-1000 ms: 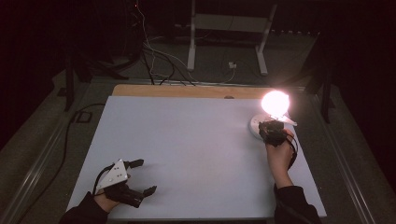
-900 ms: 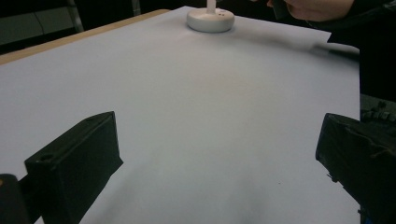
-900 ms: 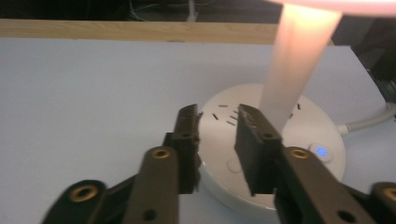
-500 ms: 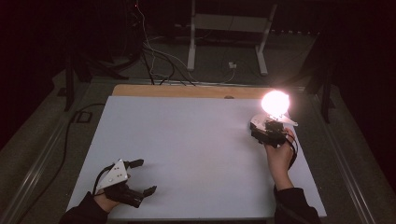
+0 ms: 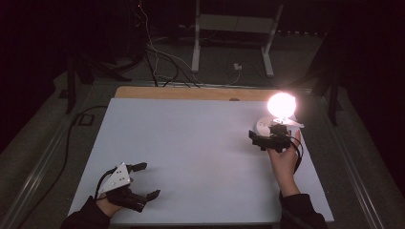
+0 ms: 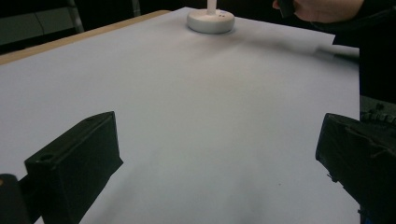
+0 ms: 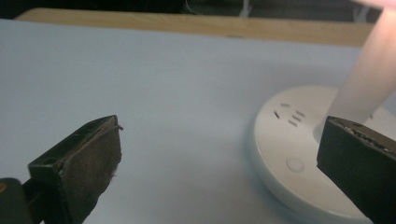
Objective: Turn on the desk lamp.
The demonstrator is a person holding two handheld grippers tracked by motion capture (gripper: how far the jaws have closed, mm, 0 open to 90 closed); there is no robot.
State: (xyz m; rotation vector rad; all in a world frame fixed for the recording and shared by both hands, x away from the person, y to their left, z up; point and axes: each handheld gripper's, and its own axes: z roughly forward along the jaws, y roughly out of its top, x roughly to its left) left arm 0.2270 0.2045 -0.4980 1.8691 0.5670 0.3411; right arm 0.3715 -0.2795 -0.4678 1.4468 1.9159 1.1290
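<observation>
At the table's far right corner we see a lit white desk lamp (image 5: 281, 107), its round base (image 7: 299, 163) on the white tabletop (image 5: 191, 143). The right gripper (image 5: 260, 138) hovers just beside it, jaws apart. Near the front left, the left gripper (image 5: 145, 181) gapes wide, empty.

My left gripper (image 5: 143, 181) sits low at the near left, held in my left hand (image 5: 109, 206), its grey plate facing up and its jaws spread wide, pointing right across the table. In the left gripper view both black jaws stand far apart with nothing between them. My right hand (image 5: 282, 160) reaches forward at the far right, forearm running up from the near edge in a dark sleeve, gripping the right gripper (image 5: 255, 139) with its jaws pointing left. In the right gripper view its jaws are also parted wide, holding nothing.
</observation>
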